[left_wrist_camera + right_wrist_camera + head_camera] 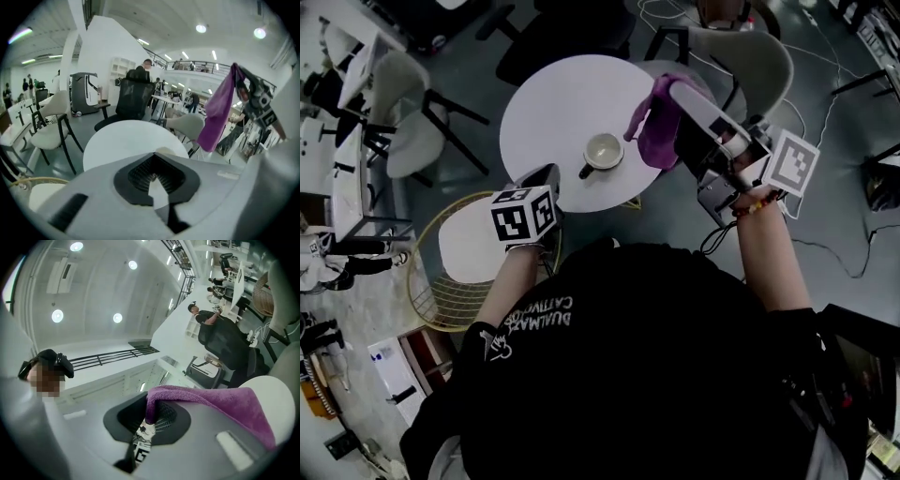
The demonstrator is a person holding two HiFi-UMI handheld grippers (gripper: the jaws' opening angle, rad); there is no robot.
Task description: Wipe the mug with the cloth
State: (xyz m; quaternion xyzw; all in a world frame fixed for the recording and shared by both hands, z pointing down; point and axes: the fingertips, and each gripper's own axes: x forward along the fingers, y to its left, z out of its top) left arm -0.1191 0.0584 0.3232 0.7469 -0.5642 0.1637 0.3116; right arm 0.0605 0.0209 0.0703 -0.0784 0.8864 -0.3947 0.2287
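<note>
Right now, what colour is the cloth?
Purple. The cloth shows best in the right gripper view.

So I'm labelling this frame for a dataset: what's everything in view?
table: one, white, round, centre
mug: one, cream, upright on the table near its front edge
cloth: one, purple, hanging over the table's right side
wire chair: one, gold with a white seat, front left of the table
white chair: one, left of the table
beige chair: one, behind the table
left gripper: grey, shut, empty
right gripper: grey, shut on the cloth
</note>
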